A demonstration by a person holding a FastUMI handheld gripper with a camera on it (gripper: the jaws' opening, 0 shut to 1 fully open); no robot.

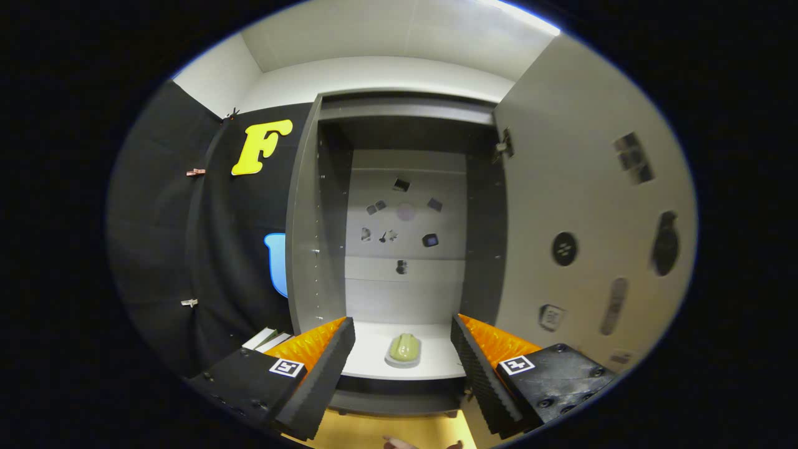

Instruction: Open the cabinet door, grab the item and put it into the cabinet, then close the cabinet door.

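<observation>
Gripper view shows a green item on a small dish (404,350) resting on the cabinet's bottom shelf (374,349) near its front edge, just beyond the gripper (403,333) whose jaws stand wide apart and empty, the cabinet door (586,206) swung open.

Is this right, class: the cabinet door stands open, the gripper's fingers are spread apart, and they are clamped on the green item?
Not quite. In the gripper view the cabinet door does stand open and the gripper has its fingers spread, but they hold nothing. The green item lies on the cabinet shelf, beyond the fingers and untouched.
</observation>
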